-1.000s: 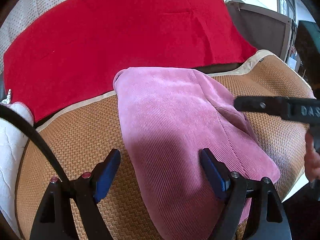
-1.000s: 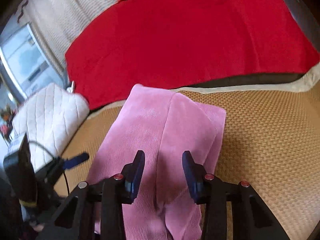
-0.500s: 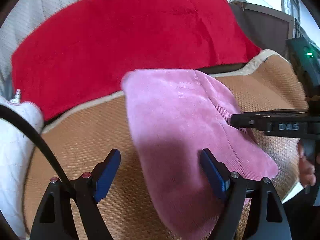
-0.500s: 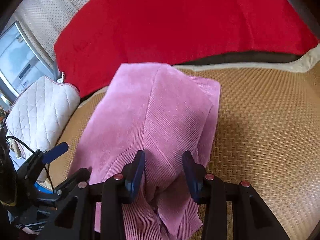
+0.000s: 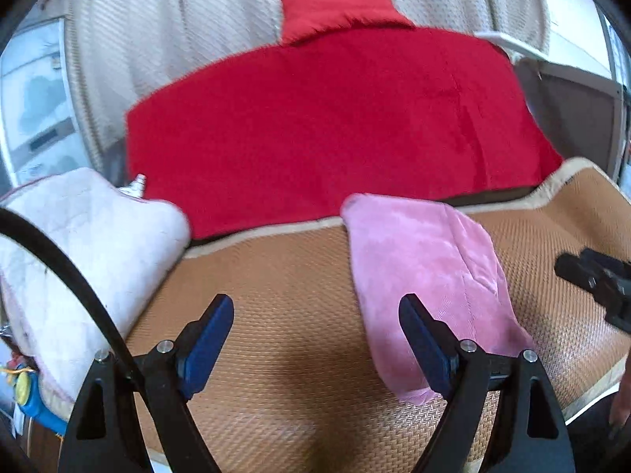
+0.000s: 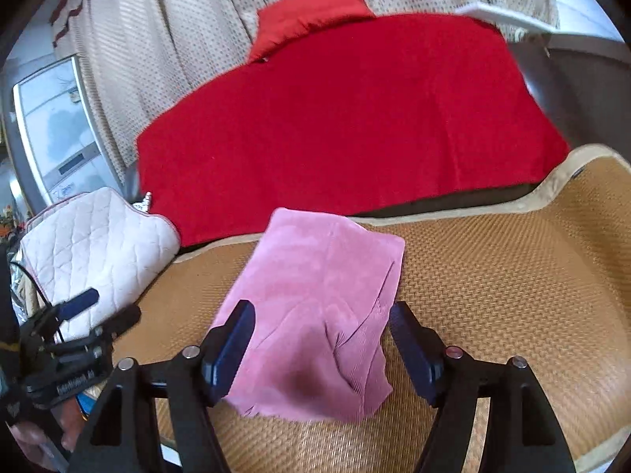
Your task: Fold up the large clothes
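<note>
Pink ribbed garment (image 6: 315, 307) folded into a long pad, lying flat on the woven tan mat (image 6: 512, 295); far end close to the mat's pale border, near end rumpled with a few creases; same pink garment (image 5: 426, 276) seen from the other side as a smooth strip running toward the camera. Right gripper (image 6: 321, 345) above the near end, blue pads wide apart and opening, cloth showing between them but not pinched, not touched. Left gripper (image 5: 315, 339) over bare mat just left of the garment, jaws wide apart and opening a little more, nothing between them; right-hand pad overlapping the garment's edge in view only. Red blanket (image 5: 335, 126) spread behind the mat, with a smaller red cushion (image 5: 335, 12) at its top; beige curtain (image 6: 177, 39) hanging behind both. White quilted cushion (image 6: 94, 244) at the mat's left end. Black body of the opposite gripper at the edge of each view, part of a hand (image 6: 35, 433) on the left one; both pictures slightly blurred.
</note>
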A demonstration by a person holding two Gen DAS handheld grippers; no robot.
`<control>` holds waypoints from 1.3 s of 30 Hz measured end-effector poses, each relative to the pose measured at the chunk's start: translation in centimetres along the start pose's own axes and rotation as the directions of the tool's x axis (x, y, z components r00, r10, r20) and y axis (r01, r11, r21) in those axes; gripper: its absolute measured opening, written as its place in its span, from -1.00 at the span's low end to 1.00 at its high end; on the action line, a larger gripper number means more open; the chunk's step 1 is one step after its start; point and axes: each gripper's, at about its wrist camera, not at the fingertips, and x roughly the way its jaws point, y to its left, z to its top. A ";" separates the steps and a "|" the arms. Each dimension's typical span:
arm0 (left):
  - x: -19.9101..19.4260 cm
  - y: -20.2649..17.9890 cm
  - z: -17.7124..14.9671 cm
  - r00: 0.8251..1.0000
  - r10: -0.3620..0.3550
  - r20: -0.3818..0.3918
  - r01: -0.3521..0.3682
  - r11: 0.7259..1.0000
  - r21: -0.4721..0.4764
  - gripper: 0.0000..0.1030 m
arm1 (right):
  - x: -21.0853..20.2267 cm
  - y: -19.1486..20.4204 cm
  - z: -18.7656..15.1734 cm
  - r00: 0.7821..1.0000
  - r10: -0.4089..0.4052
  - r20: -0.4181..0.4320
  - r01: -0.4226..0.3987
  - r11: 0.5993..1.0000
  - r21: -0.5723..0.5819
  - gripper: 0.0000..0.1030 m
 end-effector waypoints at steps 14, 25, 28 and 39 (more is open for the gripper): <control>-13.6 2.5 1.7 0.967 0.142 0.212 -0.134 0.990 -0.054 0.90 | -10.5 5.1 -0.2 0.998 -0.039 0.052 0.043 0.996 -0.074 0.44; -18.7 3.6 2.7 0.953 0.163 0.255 -0.142 0.985 -0.100 0.90 | -16.6 7.8 0.7 0.991 -0.084 0.100 0.094 0.992 -0.090 0.47; -19.7 3.6 2.6 0.944 0.179 0.276 -0.154 0.982 -0.110 0.90 | -17.5 8.2 0.6 0.991 -0.087 0.103 0.097 0.991 -0.088 0.47; -22.4 3.3 2.3 0.932 0.191 0.308 -0.162 0.980 -0.118 0.91 | -19.0 9.4 0.4 0.991 -0.079 0.112 0.091 0.990 -0.106 0.47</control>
